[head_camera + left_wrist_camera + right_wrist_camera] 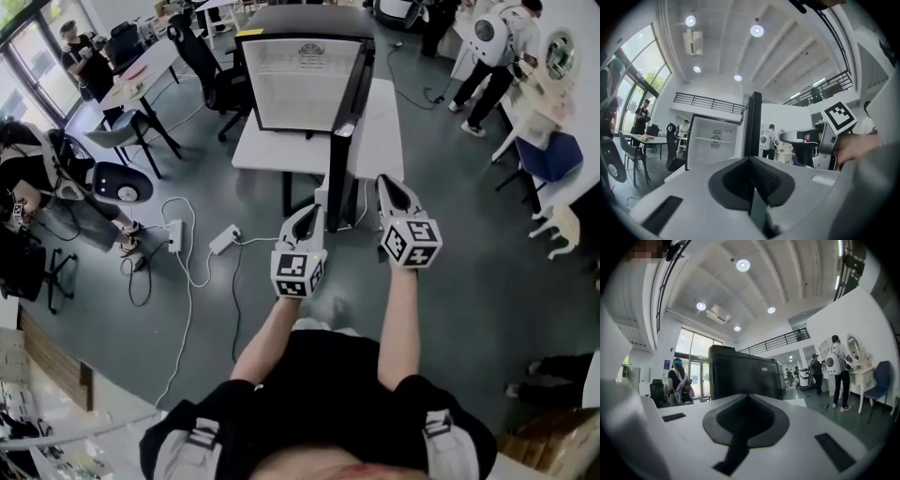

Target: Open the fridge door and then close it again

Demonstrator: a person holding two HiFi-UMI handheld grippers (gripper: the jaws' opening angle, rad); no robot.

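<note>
The black fridge [300, 21] stands ahead with its door [343, 141] swung open, showing the white inside [300, 84]. The door's black edge points toward me and runs down between my two grippers. My left gripper [317, 204] hovers just left of that edge, shut and holding nothing. My right gripper [386, 183] is just right of it, also shut and empty. In the left gripper view the shut gripper [751, 161] faces the open fridge [712, 140] and the door edge [753, 124]. In the right gripper view the shut gripper [749, 399] faces the fridge's black side [740, 371].
White table tops [380, 122] flank the door. Cables and a power strip [223, 240] lie on the floor at left. Office chairs [202, 52] and desks with seated people fill the far left. A person [492, 47] and a blue chair [553, 155] are at right.
</note>
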